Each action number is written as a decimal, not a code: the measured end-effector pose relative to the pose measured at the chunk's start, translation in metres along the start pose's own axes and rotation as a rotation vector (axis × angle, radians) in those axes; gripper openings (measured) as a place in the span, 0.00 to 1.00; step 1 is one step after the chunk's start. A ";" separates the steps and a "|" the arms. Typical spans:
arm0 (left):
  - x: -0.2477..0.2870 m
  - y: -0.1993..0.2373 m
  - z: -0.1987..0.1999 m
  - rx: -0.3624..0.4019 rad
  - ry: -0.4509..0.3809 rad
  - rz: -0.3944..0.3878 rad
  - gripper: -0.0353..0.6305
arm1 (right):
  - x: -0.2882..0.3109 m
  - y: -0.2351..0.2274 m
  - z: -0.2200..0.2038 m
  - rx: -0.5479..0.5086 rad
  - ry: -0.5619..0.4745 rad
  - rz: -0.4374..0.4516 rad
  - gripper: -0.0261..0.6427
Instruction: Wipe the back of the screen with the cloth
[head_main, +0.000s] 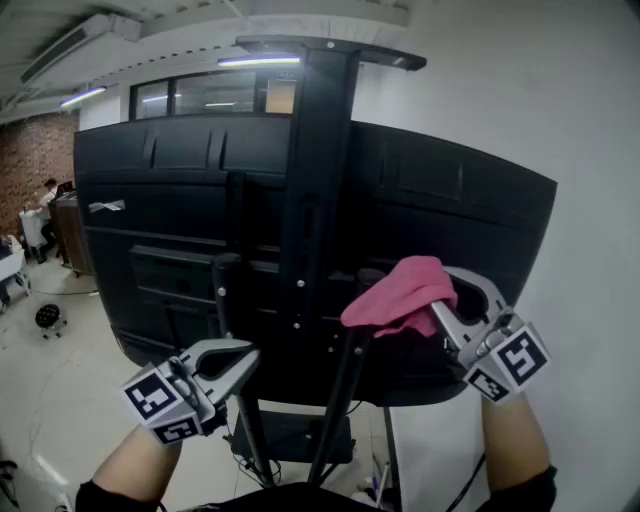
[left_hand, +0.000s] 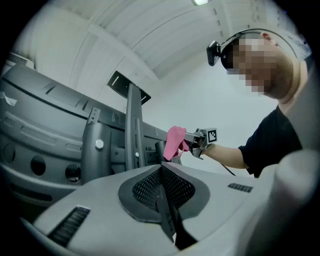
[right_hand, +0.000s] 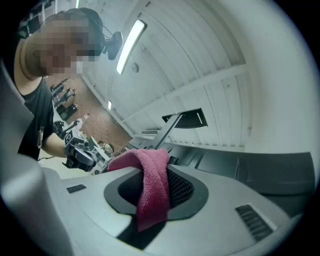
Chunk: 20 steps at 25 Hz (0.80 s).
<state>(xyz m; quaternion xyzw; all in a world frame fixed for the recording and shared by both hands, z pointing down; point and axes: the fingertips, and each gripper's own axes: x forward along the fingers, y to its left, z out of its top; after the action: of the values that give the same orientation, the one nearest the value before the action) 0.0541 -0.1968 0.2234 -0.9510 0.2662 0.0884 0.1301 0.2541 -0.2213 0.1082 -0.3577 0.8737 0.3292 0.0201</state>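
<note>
- Gripping the pink cloth (head_main: 398, 292), the right gripper (head_main: 440, 303) has its jaws clenched on a fold, and the rest drapes over them.
- The cloth sits at the lower right of the black screen back (head_main: 170, 200), just right of the stand column (head_main: 315, 180). Whether it touches the panel cannot be told.
- The left gripper (head_main: 238, 358) hangs low at the near left, jaws pressed together with nothing between them.

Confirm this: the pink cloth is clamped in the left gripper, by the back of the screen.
Wrong gripper: the pink cloth is clamped in the right gripper, by the back of the screen, as the right gripper view shows. The left gripper is shut, empty.
</note>
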 end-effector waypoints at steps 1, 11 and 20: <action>0.003 0.005 0.009 0.004 -0.010 -0.001 0.05 | 0.007 -0.009 0.004 -0.033 0.012 -0.020 0.20; -0.001 0.047 0.045 0.056 0.021 0.032 0.05 | 0.122 -0.130 0.033 -0.315 0.162 -0.344 0.20; -0.044 0.070 0.054 0.059 -0.026 0.028 0.05 | 0.207 -0.111 0.038 -0.393 0.240 -0.385 0.20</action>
<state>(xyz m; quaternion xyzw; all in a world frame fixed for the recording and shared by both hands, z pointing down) -0.0247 -0.2173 0.1689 -0.9417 0.2805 0.0947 0.1600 0.1640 -0.3841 -0.0398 -0.5502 0.7054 0.4375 -0.0909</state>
